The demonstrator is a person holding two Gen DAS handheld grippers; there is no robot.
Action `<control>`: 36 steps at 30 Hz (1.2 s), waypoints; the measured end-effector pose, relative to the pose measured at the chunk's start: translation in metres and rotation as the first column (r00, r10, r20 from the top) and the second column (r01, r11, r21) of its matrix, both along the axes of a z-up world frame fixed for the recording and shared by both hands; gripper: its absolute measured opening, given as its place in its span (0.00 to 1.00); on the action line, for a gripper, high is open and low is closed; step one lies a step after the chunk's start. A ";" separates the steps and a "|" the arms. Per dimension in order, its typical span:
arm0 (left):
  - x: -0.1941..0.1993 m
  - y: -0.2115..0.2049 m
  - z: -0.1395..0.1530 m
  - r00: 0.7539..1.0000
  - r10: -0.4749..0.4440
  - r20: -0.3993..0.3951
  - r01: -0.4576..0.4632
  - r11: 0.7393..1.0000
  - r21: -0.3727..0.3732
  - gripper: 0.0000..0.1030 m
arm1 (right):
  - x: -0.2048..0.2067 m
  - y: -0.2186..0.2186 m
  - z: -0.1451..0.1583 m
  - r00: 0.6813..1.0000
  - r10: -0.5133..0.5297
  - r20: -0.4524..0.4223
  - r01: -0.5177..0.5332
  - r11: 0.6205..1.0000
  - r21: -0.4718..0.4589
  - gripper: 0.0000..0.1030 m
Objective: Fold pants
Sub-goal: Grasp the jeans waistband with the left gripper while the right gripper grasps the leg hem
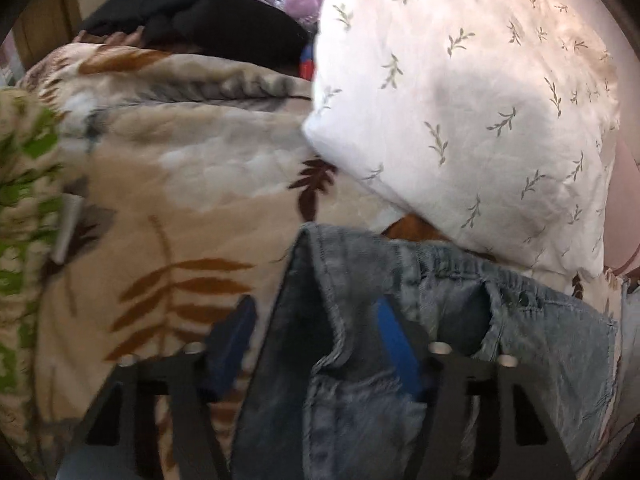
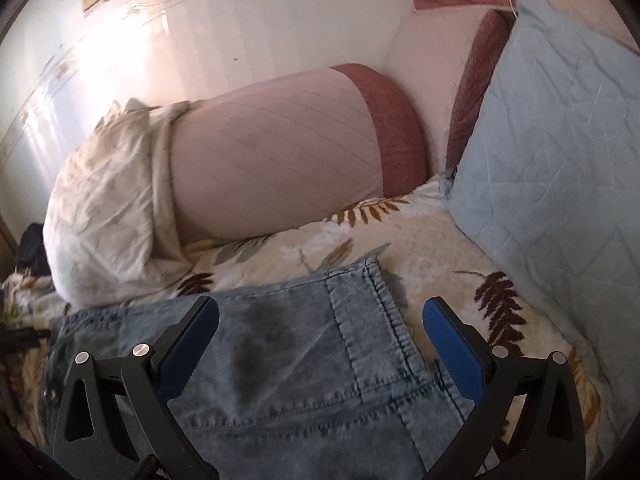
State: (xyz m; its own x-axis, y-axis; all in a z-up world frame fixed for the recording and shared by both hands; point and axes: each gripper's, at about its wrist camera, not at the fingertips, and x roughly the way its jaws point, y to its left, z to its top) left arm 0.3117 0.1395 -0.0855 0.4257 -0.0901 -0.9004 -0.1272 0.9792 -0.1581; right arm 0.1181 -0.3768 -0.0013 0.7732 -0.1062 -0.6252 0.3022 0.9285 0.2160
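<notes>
- Left wrist view: the jeans (image 1: 360,360) lay on the leaf-print blanket (image 1: 180,200), a raised fold between the left gripper (image 1: 316,344) fingers; couldn't tell if clamped.
- Right gripper (image 2: 320,344) hung spread wide over the denim, gripping nothing.
- White pillow (image 1: 460,100) just beyond the waistband.

- No text, label, brand, number or sign can be read in either wrist view.
- Only leaf prints are seen on the fabrics; no lettering is carried by them.
</notes>
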 end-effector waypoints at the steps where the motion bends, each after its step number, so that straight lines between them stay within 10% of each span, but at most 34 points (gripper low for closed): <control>1: 0.003 -0.002 -0.002 1.000 -0.015 0.001 0.015 0.999 -0.029 0.40 | 0.005 -0.002 -0.002 1.000 -0.004 -0.003 0.004 1.000 -0.006 1.00; 7: 0.008 -0.021 -0.010 0.996 -0.085 0.012 0.085 0.996 -0.038 0.08 | 0.035 -0.026 -0.009 0.999 -0.040 -0.029 0.040 0.999 -0.020 1.00; 15: 0.001 -0.022 0.002 0.993 -0.099 0.070 0.104 0.992 -0.071 0.05 | 0.097 -0.079 -0.034 0.989 -0.029 -0.147 0.054 0.984 0.170 0.98; 22: -0.014 -0.024 0.022 0.988 -0.117 0.105 0.124 0.990 -0.066 0.05 | 0.133 -0.073 -0.085 0.927 0.016 -0.375 0.059 0.980 0.190 0.72; 27: 0.000 -0.020 -0.004 0.991 -0.122 0.061 0.124 0.992 -0.036 0.05 | 0.141 -0.074 -0.102 0.931 -0.021 -0.363 0.083 0.985 0.154 0.66; 29: 0.003 -0.025 -0.011 0.992 -0.119 0.040 0.120 0.992 -0.030 0.05 | 0.143 -0.068 -0.099 0.936 0.012 -0.351 0.048 0.986 0.161 0.33; 36: -0.001 -0.023 -0.003 0.992 -0.107 0.062 0.109 0.994 -0.022 0.05 | 0.132 -0.056 -0.069 0.960 0.016 -0.279 0.027 0.988 0.149 0.15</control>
State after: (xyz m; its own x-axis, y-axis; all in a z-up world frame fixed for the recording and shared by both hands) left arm 0.3108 0.1161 -0.0881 0.4662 -0.1608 -0.8700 -0.0105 0.9823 -0.1871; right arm 0.2503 -0.4331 -0.0698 0.5654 0.0021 -0.8248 0.3749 0.8901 0.2592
